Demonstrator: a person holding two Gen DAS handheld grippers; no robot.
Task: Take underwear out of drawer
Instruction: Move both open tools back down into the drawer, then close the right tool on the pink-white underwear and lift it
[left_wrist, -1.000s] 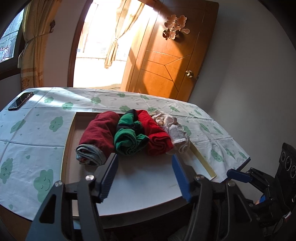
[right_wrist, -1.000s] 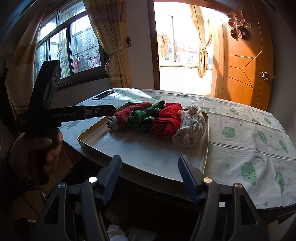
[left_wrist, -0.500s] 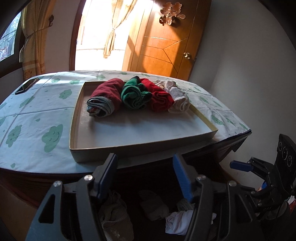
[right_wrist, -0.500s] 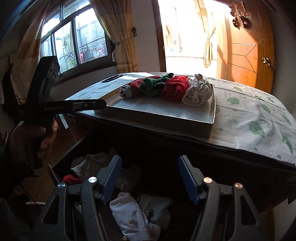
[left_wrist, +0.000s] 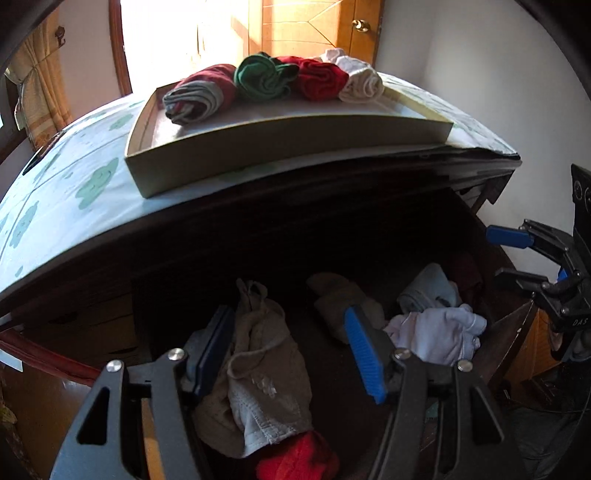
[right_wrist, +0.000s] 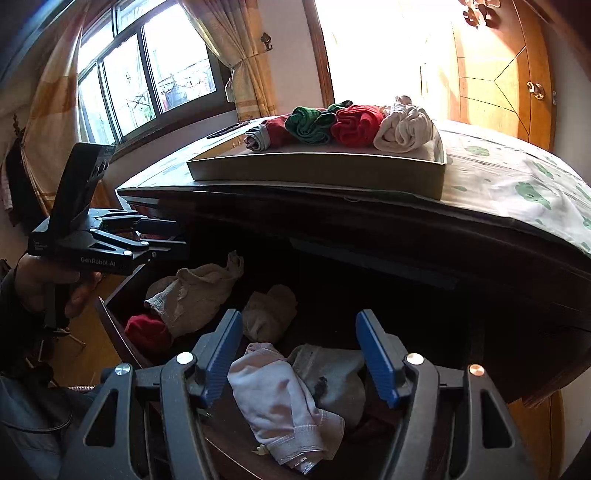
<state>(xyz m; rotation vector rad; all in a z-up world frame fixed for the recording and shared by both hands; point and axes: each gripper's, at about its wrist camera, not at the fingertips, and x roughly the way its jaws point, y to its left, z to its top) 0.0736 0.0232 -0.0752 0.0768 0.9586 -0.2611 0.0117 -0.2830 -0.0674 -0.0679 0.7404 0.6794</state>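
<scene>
Both our grippers hang over the open drawer, jaws spread wide, nothing clasped.

Left gripper: blue pads well apart. A beige-grey underwear piece lies between the fingers, and its cloth shows right against the inner face of the left pad; we cannot tell whether it actually touches. The right pad stands clear of it, over dark drawer bottom. A red garment pokes out below the beige one.

Right gripper: jaws likewise released. A pale pink-white underwear piece sits between the pads, with a grey-white one beside it, toward the right pad. Contact cannot be judged.

Pose: from the right wrist camera, our left hand wraps the left gripper's handle, the tool pointing over the drawer's left end. From the left wrist camera, the right gripper shows at the far right edge, tips toward the drawer's right end.

More loose underwear is scattered in the drawer, among it a tan wad in the middle and a light blue roll. Above, on the cloth-covered table, a shallow tray holds four rolled pieces: maroon, green, red, cream.
</scene>
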